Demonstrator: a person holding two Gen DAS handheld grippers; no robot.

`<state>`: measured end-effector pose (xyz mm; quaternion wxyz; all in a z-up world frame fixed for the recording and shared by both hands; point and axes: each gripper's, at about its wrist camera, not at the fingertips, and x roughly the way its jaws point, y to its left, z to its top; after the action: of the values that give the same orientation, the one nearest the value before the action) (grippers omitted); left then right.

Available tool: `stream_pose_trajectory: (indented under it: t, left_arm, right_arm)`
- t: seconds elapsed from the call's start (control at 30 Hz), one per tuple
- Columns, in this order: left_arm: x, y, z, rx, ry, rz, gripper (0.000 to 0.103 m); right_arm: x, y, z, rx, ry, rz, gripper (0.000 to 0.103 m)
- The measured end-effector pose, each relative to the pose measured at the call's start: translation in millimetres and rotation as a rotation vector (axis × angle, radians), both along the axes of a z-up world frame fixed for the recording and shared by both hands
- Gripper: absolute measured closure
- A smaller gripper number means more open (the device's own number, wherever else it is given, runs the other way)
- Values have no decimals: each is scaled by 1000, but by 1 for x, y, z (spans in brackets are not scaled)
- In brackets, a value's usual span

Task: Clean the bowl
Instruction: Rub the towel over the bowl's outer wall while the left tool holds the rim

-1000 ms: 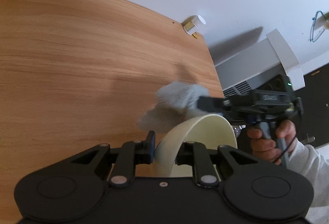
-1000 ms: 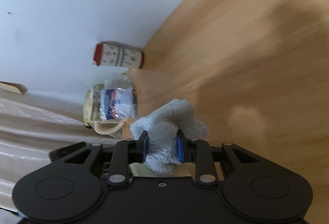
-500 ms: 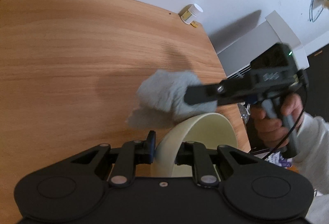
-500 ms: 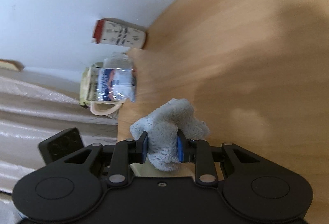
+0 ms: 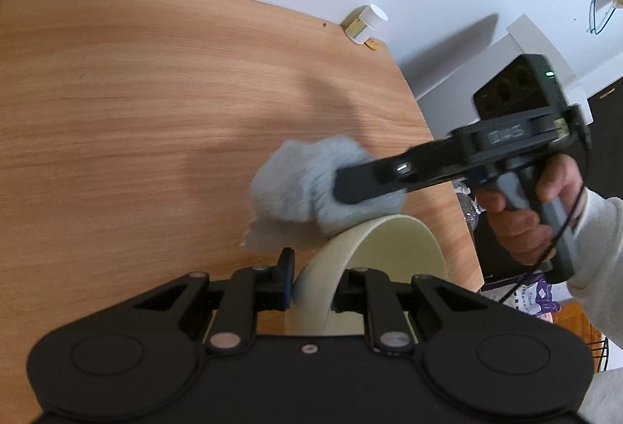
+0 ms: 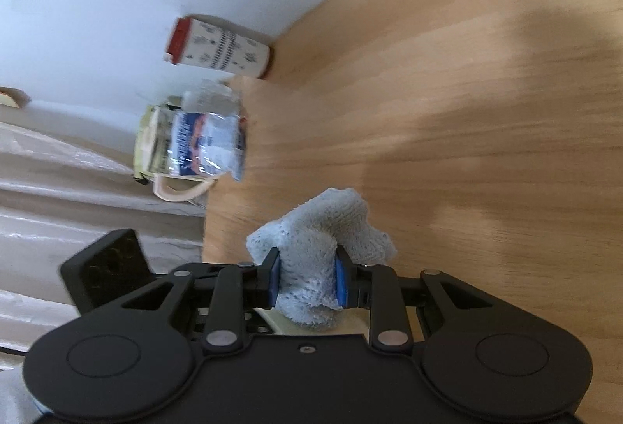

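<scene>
A cream bowl (image 5: 393, 241) is held on its edge by the left gripper (image 5: 311, 276), closed on its wall. A fluffy blue cloth (image 5: 300, 186) is pressed on the bowl's rim by the right gripper (image 5: 350, 182). A wooden worktop (image 5: 136, 112) is seen below.

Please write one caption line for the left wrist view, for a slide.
Left gripper clamps the cream bowl by its rim while the right gripper presses a blue cloth on it.

Bright daylight, soft shadows on table (image 5: 155, 112); fisheye edges bent; right view motion-blurred.
</scene>
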<state>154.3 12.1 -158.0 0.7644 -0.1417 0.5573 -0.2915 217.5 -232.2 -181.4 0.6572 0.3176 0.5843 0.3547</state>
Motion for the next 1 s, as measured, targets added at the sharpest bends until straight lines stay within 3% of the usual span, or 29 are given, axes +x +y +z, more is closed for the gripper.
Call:
stream_pose_trajectory:
  t: [0.2, 0.4, 0.67, 1.0]
  left_arm:
    - [3, 2, 2, 11, 0, -13, 88]
    - [7, 6, 6, -12, 1, 32, 87]
    - [12, 10, 6, -60, 10, 115, 87]
    - [10, 22, 2, -154, 61, 221, 87]
  right_arm:
    - [3, 12, -21, -20, 49, 49, 73]
    - [7, 10, 0, 26, -16, 39, 73]
    - [-3, -27, 22, 128, -60, -83, 73]
    - [-24, -49, -18, 121, 23, -247, 73]
